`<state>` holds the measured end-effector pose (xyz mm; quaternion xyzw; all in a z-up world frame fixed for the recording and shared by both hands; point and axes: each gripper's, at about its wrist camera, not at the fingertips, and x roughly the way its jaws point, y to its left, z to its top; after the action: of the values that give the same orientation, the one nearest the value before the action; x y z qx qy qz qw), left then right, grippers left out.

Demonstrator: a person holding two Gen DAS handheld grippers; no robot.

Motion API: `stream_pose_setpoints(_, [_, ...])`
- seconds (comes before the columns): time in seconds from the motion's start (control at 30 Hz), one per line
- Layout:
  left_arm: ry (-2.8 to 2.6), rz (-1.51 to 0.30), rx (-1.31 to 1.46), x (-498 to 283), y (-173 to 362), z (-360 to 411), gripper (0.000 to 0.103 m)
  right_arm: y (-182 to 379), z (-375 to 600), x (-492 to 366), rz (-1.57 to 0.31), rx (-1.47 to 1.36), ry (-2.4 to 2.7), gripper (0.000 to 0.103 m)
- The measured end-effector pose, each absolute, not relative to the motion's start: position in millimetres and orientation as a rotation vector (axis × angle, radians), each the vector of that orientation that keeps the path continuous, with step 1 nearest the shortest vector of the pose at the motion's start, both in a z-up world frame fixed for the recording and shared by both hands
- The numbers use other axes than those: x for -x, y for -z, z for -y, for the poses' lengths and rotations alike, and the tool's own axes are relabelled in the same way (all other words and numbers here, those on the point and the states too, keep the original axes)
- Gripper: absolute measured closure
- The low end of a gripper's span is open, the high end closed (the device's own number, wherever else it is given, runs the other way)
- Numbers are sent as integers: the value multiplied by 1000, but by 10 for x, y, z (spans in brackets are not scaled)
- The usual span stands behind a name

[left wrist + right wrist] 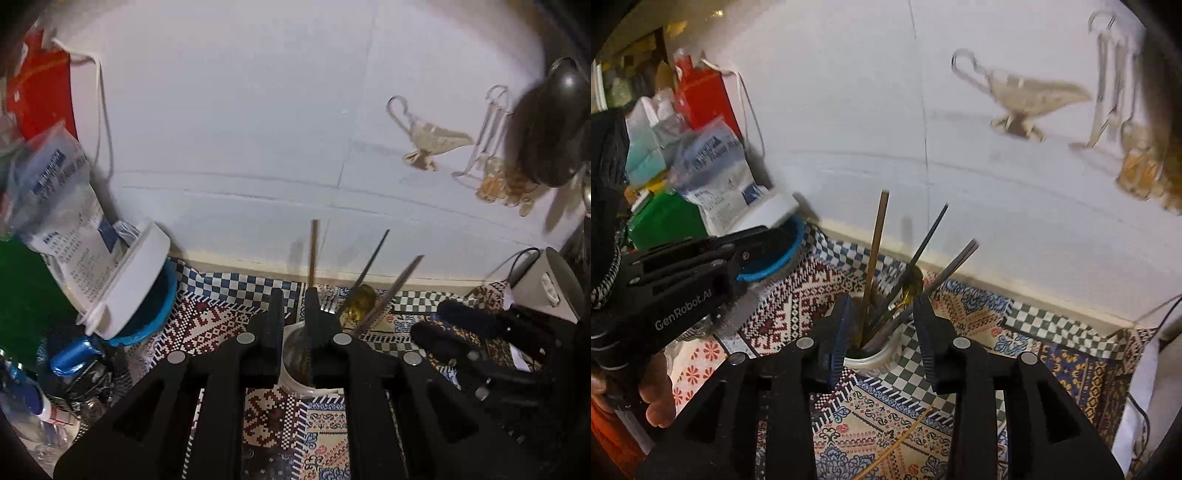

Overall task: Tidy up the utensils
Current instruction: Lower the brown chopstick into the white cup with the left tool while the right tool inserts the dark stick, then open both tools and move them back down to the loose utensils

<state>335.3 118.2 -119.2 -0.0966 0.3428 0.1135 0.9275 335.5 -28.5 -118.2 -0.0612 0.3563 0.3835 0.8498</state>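
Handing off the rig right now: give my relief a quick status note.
Left gripper: open, empty, fingers straddling the jar.
Right gripper: open, empty, on either side of the same jar.
Done: wooden chopstick, dark chopsticks and gold spoon stand in the jar.
Left: one thin stick lies on the patterned cloth below the right gripper; it probably goes in next.

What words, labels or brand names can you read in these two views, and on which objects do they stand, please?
"GenRobot.AI": white lettering on the side of the black left gripper, seen from the right wrist view.
Clear plastic packet with blue and white label: printed lines, too blurred to read.
Red box: no legible text.
Nothing else carries readable writing.
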Motion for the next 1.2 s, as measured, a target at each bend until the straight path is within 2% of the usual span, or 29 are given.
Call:
stream_pose_setpoints(0.07, [-226, -685, 192, -3253, 1115, -1144, 85, 1076, 384, -3272, -722, 115, -803, 71])
stream_pose_setpoints(0.2, [-210, -650, 175, -3024, 947, -1036, 82, 932, 583, -3117, -676, 92, -785, 70])
stream_pose_setpoints(0.37, [-179, -625, 171, -2742, 809, -902, 65, 829, 833, -2921, -641, 61, -754, 68])
stream_pose_setpoints(0.57, [-165, -636, 185, -2552, 851, -758, 56, 893, 1111, -2733, -653, 44, -690, 64])
stream_pose_setpoints(0.9, [-125, -734, 172, -2469, 1262, -486, 52, 1363, 1568, -2619, -790, 25, -547, 63])
stream_pose_setpoints(1.2, [-100, -899, 164, -2576, 1989, -280, 52, 2137, 1698, -2743, -995, 25, -458, 63])
